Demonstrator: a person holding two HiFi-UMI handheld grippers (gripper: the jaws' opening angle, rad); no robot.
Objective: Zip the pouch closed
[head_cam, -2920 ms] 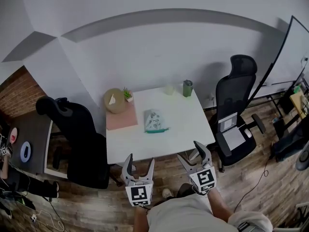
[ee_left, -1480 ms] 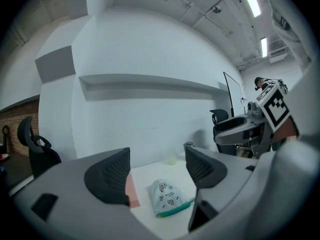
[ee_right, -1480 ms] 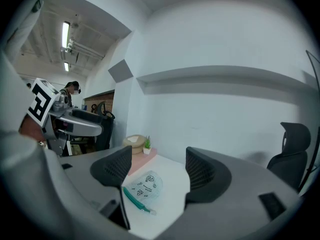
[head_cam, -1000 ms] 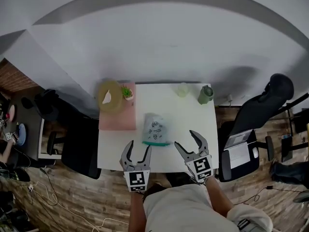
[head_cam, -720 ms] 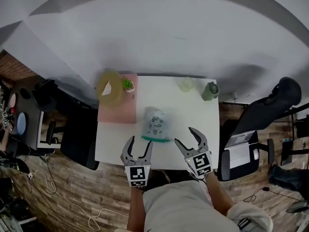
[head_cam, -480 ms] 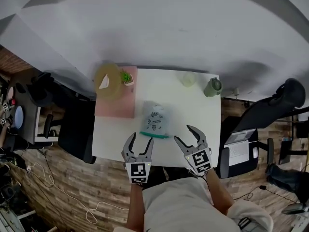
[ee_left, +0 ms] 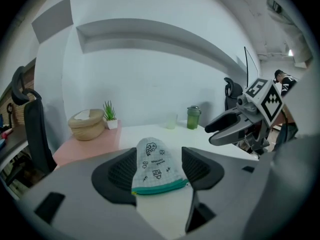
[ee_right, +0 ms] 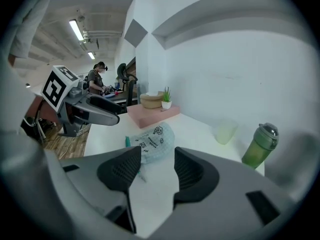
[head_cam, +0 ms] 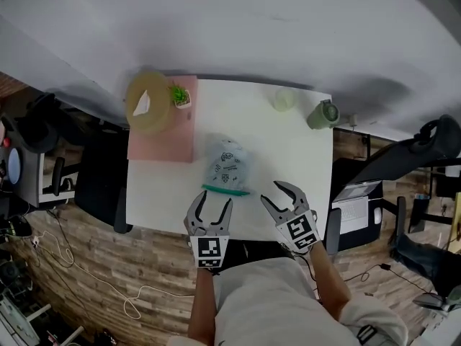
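Hovering near pouch point(head_cam: 228, 166) | left gripper point(head_cam: 215, 202) fingers point(head_cam: 196, 209) released, empty | right gripper point(head_cam: 277, 195) fingers just closing partway, empty | we pin the teal zipper point(head_cam: 225, 190) end first

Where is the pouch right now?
In the head view, the pouch lies mid-table, just right of the pink mat, its teal zipper edge toward the left gripper.

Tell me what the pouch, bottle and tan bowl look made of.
The pouch looks like soft quilted fabric: grid texture, slumped shape, teal zipper edge. The bottle seems translucent green plastic with a darker lid. The bowl is matte tan, maybe woven fibre or wood; too blurred to settle.
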